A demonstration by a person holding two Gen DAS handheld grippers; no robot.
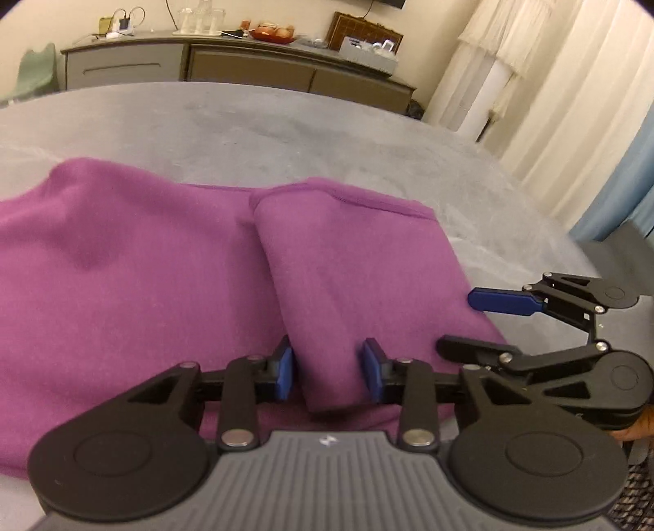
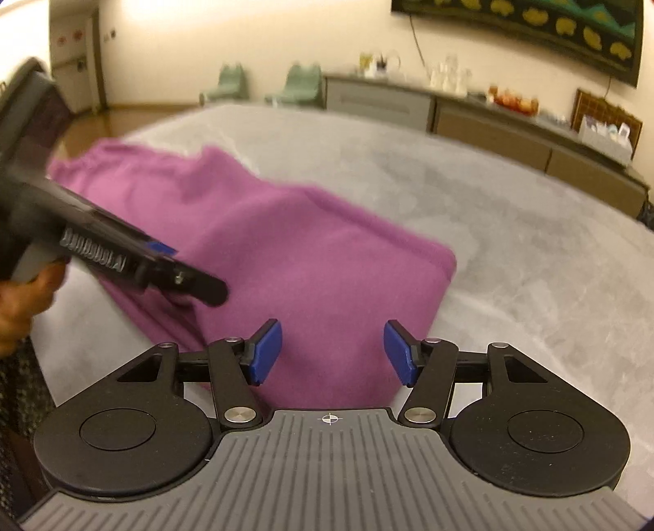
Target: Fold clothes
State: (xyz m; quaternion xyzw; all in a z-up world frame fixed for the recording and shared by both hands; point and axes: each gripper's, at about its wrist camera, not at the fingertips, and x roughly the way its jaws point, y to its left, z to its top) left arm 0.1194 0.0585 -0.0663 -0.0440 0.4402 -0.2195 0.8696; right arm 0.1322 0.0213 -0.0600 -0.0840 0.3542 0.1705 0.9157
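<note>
One purple garment (image 1: 163, 261) on grey table (image 1: 286, 130), two grippers, left gripper (image 1: 329, 373), right gripper (image 2: 333, 353).

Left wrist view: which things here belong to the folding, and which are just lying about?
Job:
purple garment
its folded-over flap
left gripper
right gripper

Lying about:
sideboard
red bowl
green chair
curtains

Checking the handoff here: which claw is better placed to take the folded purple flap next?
Left, probably. The left claw already straddles the flap's near end, pads not yet pressing. The right claw is wide open at the garment's edge.
</note>
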